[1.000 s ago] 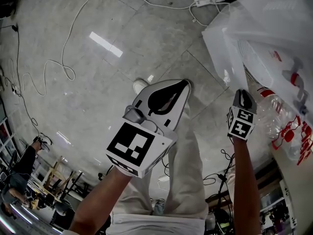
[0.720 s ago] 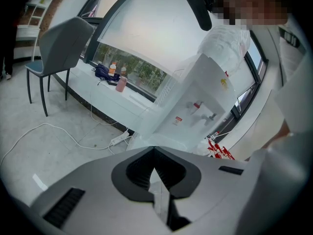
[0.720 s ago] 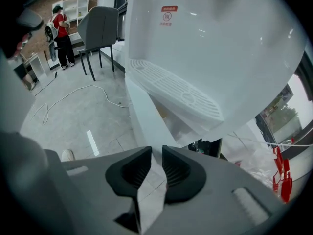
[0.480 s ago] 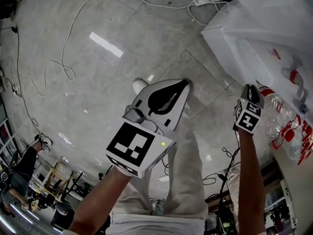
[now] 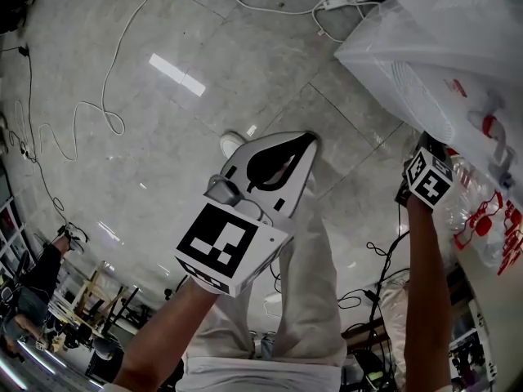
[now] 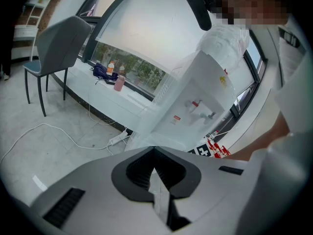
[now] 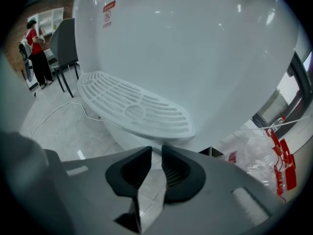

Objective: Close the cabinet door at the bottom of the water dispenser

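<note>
Your right claw [image 7: 156,151] is spread by a narrow gap with nothing between its pads, and its jaws have just been closing a little. It points down at the dispenser [image 7: 195,48] from close range. The drip tray [image 7: 137,106] sits just above the jaw tips, and the white lower front [image 7: 146,137] under the tray lies just beyond them. You cannot tell whether the tips touch it. The door is part of that lower front, below the tray. No view shows its outline, or whether it stands ajar. In the head view this claw is tucked in at the dispenser's near edge, just beside a clear bag [image 5: 482,211] of bottles.

Your left claw [image 6: 154,150] is pressed together, tips meeting, and pinches nothing. It hangs over your leg [image 5: 310,284], well apart from the dispenser, which stands ahead of it and to its right.

A cable [image 5: 106,104] loops across the floor [image 5: 204,121] towards its far edge, where a power strip [image 5: 343,1] lies near the dispenser.
</note>
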`<move>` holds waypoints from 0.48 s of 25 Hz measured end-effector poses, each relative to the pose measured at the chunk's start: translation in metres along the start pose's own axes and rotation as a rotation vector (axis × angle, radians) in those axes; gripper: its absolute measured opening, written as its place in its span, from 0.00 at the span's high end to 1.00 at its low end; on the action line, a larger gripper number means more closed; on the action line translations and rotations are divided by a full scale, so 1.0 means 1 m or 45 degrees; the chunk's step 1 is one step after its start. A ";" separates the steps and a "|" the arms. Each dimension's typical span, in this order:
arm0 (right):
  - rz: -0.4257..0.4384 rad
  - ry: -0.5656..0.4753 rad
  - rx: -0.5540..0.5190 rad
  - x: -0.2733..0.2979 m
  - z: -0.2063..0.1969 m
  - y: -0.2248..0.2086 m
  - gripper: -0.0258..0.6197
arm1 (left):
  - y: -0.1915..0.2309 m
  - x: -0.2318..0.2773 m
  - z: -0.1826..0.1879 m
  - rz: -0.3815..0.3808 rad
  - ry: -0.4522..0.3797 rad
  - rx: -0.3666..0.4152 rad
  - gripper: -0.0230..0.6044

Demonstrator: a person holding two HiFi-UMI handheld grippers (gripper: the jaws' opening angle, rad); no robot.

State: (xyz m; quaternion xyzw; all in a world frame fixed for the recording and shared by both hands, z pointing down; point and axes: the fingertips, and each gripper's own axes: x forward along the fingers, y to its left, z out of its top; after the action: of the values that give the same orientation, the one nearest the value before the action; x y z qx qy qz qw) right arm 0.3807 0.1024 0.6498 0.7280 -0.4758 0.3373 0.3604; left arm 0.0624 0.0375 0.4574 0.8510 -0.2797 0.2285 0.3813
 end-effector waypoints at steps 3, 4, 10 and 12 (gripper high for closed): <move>-0.011 -0.012 0.048 0.000 -0.001 -0.001 0.84 | -0.002 0.001 0.001 0.000 -0.002 0.009 0.95; -0.016 -0.017 0.069 0.000 0.000 -0.002 0.84 | -0.003 0.002 0.002 -0.001 -0.002 0.009 0.95; -0.054 0.008 0.206 -0.003 0.001 0.000 0.77 | -0.001 0.002 0.004 0.007 -0.004 0.006 0.95; -0.056 0.013 0.221 -0.003 0.001 0.000 0.77 | -0.001 0.003 0.005 0.007 -0.003 0.009 0.95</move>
State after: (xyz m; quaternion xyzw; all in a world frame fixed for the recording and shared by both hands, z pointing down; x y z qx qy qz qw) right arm 0.3801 0.1025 0.6471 0.7651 -0.4267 0.3731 0.3057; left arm 0.0660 0.0337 0.4555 0.8518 -0.2817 0.2293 0.3775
